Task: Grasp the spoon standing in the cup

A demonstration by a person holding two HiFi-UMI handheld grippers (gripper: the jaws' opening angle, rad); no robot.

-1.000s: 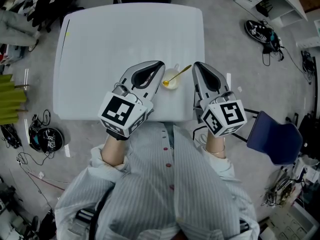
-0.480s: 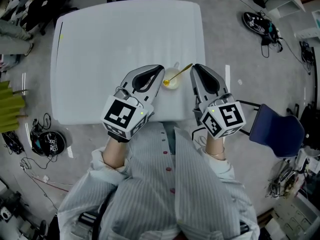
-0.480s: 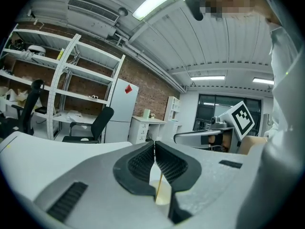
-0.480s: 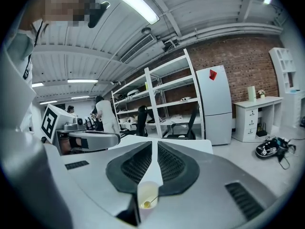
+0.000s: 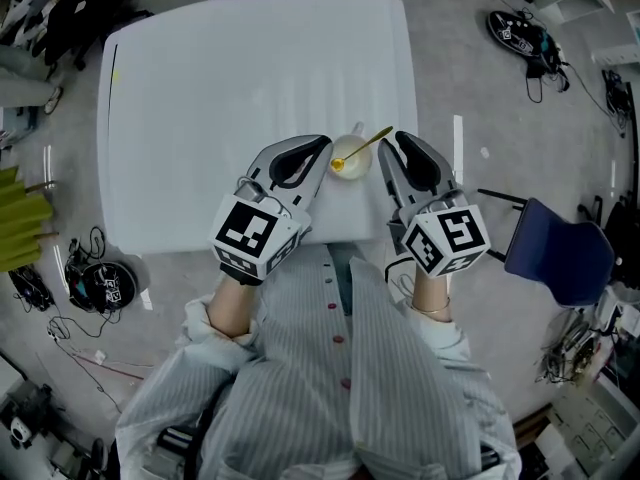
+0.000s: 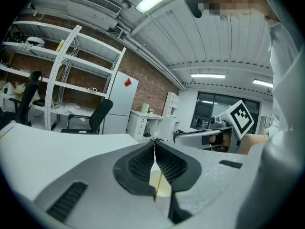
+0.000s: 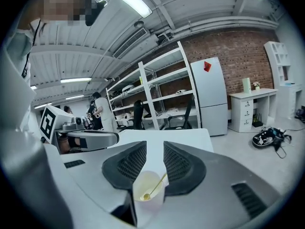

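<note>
A small pale cup (image 5: 351, 154) stands near the front edge of the white table (image 5: 250, 68). A gold spoon (image 5: 366, 146) leans in it, handle up and to the right. My left gripper (image 5: 324, 142) rests just left of the cup, its pads (image 6: 143, 161) pressed together with nothing held. My right gripper (image 5: 393, 140) sits just right of the cup by the spoon handle. Its jaws are opening, with a clear gap between the pads (image 7: 131, 161). In the right gripper view the cup (image 7: 148, 194) and spoon (image 7: 156, 188) show low in that gap, untouched.
The person's striped shirt presses against the table's front edge. A blue chair (image 5: 560, 263) stands on the floor to the right. Shoes (image 5: 520, 33) lie at the far right, a headset (image 5: 95, 280) and cables at the left.
The head view has drifted a little, so the table sits slightly higher and left in frame. Both grippers keep their places on either side of the cup; the spoon has not moved.
</note>
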